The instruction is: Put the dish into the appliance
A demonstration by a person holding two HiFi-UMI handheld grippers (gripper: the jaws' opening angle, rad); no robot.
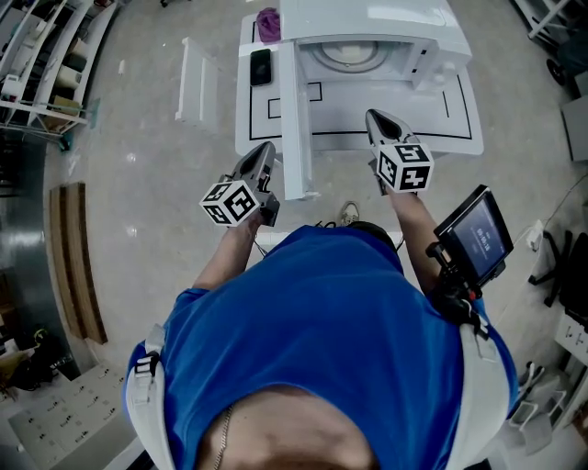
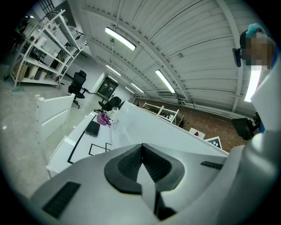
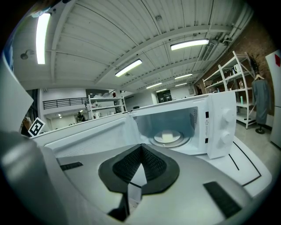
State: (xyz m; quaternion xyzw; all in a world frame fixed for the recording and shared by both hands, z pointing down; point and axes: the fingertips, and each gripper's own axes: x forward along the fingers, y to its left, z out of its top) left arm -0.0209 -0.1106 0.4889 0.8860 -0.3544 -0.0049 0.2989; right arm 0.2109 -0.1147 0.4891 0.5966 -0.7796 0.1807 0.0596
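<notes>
Dish point(image 3: 168, 137) looks like it's already sitting inside the open microwave point(image 3: 218, 125) at the table's point(image 1: 457, 124) far edge, which is probably why the left gripper point(image 1: 265, 149) and right gripper point(image 1: 378, 117) hang near its front edge, jaws pressed together on nothing.

In the head view the microwave point(image 1: 367, 41) was cut off at its back by the picture's top edge. Its roof hid most of the cavity, so only a sliver of the turntable point(image 1: 349, 53) showed there. In the right gripper view the dish point(image 3: 168, 137) inside the microwave was too small to tell what the pale lump on it was, and the label point(image 3: 207, 127) beside the microwave's knobs was too small to read. In the left gripper view the open door point(image 2: 167, 129) hid the microwave's cavity. Left of the microwave, a purple thing point(image 1: 268, 23) was too small to identify. In front of the microwave, the person's blue shirt point(image 1: 340, 321) hid the table's point(image 1: 459, 115) near edge.
</notes>
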